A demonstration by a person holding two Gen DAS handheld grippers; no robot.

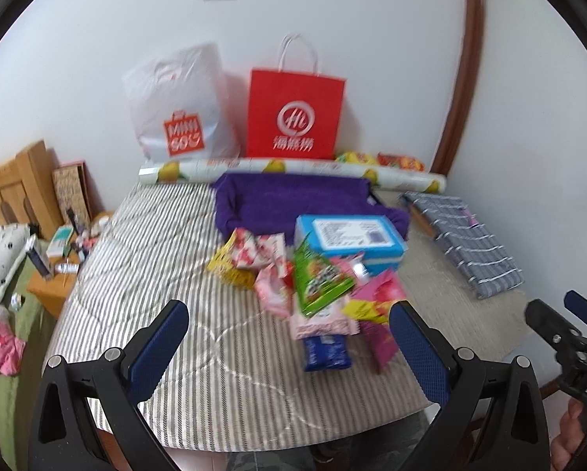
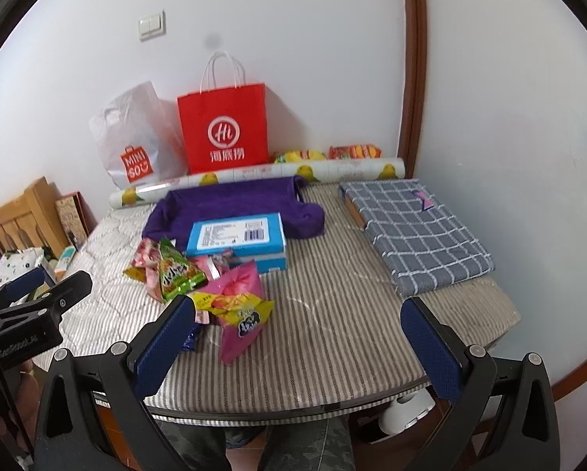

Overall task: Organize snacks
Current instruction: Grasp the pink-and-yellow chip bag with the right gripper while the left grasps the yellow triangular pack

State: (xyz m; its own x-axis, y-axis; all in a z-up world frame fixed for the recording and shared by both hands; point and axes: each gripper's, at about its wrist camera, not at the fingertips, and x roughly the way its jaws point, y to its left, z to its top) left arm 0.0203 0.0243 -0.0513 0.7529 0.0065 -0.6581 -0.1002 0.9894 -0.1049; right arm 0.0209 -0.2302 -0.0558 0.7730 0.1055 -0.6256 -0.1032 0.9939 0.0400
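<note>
We see a table (image 2: 332,314) under a striped cloth, pushed against a white wall. At its back edge stand a red paper bag (image 2: 225,133) and, to its left, a white plastic bag (image 2: 136,141); we cannot tell what either holds. A long printed roll (image 2: 254,174) lies in front of them, with two snack bags (image 2: 354,152) lying between it and the wall to the right of the red bag. A folded checked cloth (image 2: 415,231) lies at the right side, well apart from the snacks. A purple cloth tray (image 2: 230,204) sits mid-table; inside it we can see only bare purple fabric. A blue box (image 2: 238,239) rests at its front edge, lid shut.

The snack pile (image 2: 203,282) lies loose on the table just in front of the blue box, none of it in any container: a green packet (image 1: 319,280) on top, pink packets (image 1: 272,286), a pink-and-yellow bag (image 2: 240,314) and a dark blue packet (image 1: 327,353) nearest us.

Our left gripper (image 1: 289,335) hovers above the table's near edge, fingers (image 1: 164,345) spread wide, holding nothing. Our right gripper (image 2: 299,335) hovers likewise, its fingers (image 2: 431,353) released and empty.
</note>
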